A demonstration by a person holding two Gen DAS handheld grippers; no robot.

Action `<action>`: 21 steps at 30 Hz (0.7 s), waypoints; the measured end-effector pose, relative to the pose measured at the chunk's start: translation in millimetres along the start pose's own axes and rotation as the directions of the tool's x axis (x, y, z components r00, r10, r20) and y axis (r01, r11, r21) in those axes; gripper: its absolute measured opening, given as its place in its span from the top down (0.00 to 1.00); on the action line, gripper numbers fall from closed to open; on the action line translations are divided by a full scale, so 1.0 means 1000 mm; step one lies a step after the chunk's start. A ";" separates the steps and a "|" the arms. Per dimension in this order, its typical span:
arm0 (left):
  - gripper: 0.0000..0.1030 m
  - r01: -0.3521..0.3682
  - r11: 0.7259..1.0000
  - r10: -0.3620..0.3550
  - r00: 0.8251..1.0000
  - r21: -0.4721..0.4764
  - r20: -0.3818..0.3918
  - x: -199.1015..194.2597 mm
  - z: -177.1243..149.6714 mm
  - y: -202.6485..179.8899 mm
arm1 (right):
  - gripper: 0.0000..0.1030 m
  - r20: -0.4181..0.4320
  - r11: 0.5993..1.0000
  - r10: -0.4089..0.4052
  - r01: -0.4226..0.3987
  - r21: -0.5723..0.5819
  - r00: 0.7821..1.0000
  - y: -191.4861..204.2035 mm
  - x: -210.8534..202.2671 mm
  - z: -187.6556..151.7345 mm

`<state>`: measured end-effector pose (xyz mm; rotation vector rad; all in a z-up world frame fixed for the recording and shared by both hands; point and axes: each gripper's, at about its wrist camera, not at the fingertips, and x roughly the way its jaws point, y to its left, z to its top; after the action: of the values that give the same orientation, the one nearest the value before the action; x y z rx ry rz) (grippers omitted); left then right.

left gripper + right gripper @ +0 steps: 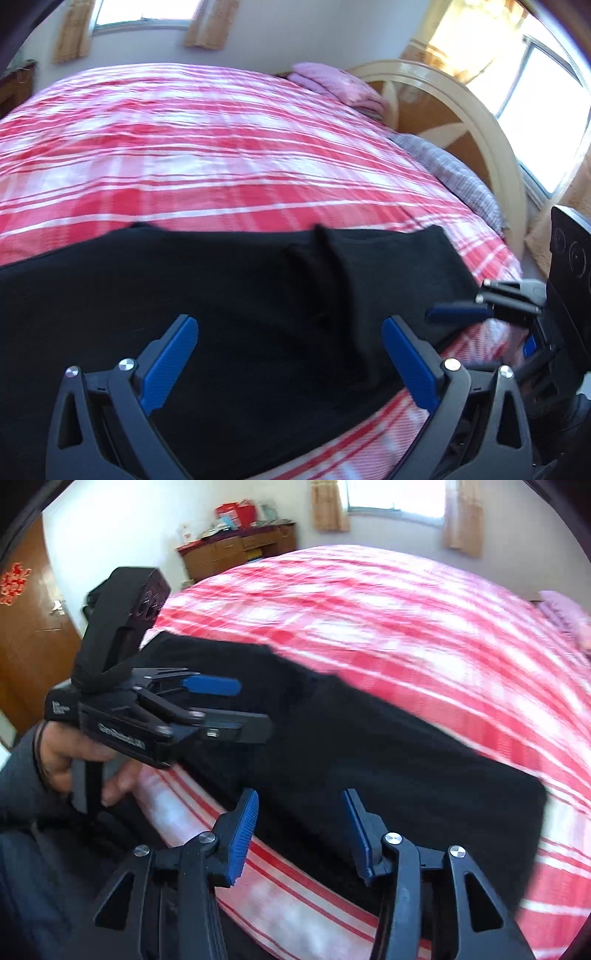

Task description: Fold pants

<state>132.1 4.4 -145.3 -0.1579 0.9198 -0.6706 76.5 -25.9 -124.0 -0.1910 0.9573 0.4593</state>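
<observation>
Black pants (221, 295) lie folded lengthwise along the near edge of a red-and-white plaid bedspread (184, 147). A raised crease runs across the cloth in the left wrist view. My left gripper (290, 321) hovers over the pants with its blue pads wide apart and nothing between them. In the right wrist view the pants (369, 757) stretch from upper left to lower right. My right gripper (301, 794) stands open just above their near edge, holding nothing. The left gripper (236, 709), held by a hand (66, 753), sits over the pants' left end. The right gripper (476, 304) shows at the pants' right end.
A folded pink cloth (332, 85) and a grey pillow (454, 177) lie by the cream headboard (443, 92). A wooden dresser (240, 550) with clutter stands beyond the bed, and a brown door (29, 627) is at the left. Plaid bedspread extends beyond the pants.
</observation>
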 end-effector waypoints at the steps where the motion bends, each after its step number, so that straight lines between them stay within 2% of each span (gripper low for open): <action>1: 0.09 0.013 1.000 -0.013 1.000 0.009 -0.012 0.004 0.001 -0.005 | 0.53 0.006 0.999 -0.029 0.029 0.023 1.000 -0.011 -0.007 -0.005; 2: 0.13 0.029 0.999 -0.028 0.999 0.017 -0.032 0.010 0.003 -0.010 | 0.53 0.008 0.997 -0.052 0.051 0.057 0.999 -0.025 -0.014 -0.010; 4: 0.26 0.048 0.999 -0.047 0.996 0.019 -0.079 0.023 0.005 -0.016 | 0.53 0.017 0.989 -0.083 0.080 0.124 0.996 -0.050 -0.028 -0.020; 6: 0.28 0.015 0.999 -0.011 0.996 0.039 -0.088 0.030 0.006 -0.022 | 0.53 0.019 0.976 -0.153 0.148 0.162 0.988 -0.073 -0.042 -0.029; 8: 0.37 -0.005 0.999 0.010 0.996 0.051 -0.088 0.032 0.009 -0.026 | 0.53 0.002 0.952 -0.280 0.277 0.127 0.960 -0.084 -0.053 -0.037; 9: 0.58 -0.008 0.999 0.013 0.996 0.050 -0.089 0.032 0.010 -0.027 | 0.53 -0.006 0.941 -0.324 0.323 0.098 0.946 -0.086 -0.056 -0.040; 10: 0.84 -0.003 0.999 0.008 0.995 0.049 -0.095 0.032 0.009 -0.027 | 0.53 -0.014 0.934 -0.351 0.351 0.066 0.936 -0.086 -0.059 -0.041; 14: 0.88 0.023 0.999 -0.020 0.996 0.031 -0.083 0.024 0.006 -0.029 | 0.53 -0.026 0.951 -0.307 0.307 -0.030 0.951 -0.079 -0.063 -0.046; 16: 0.88 0.048 0.999 -0.047 0.997 0.010 -0.068 0.016 0.007 -0.030 | 0.53 -0.027 0.961 -0.276 0.275 -0.034 0.961 -0.075 -0.063 -0.047; 19: 0.88 0.078 0.996 -0.080 0.995 -0.032 -0.066 0.005 0.007 -0.026 | 0.53 -0.006 0.982 -0.187 0.187 -0.024 0.982 -0.072 -0.064 -0.048; 21: 0.88 0.059 0.997 -0.062 0.995 -0.039 -0.080 0.006 0.006 -0.023 | 0.53 -0.003 0.991 -0.129 0.129 -0.031 0.992 -0.068 -0.061 -0.048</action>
<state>128.7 -18.2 -137.1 -0.1932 1.0085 -0.7211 41.8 -120.9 -104.4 -0.2803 0.9367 0.3547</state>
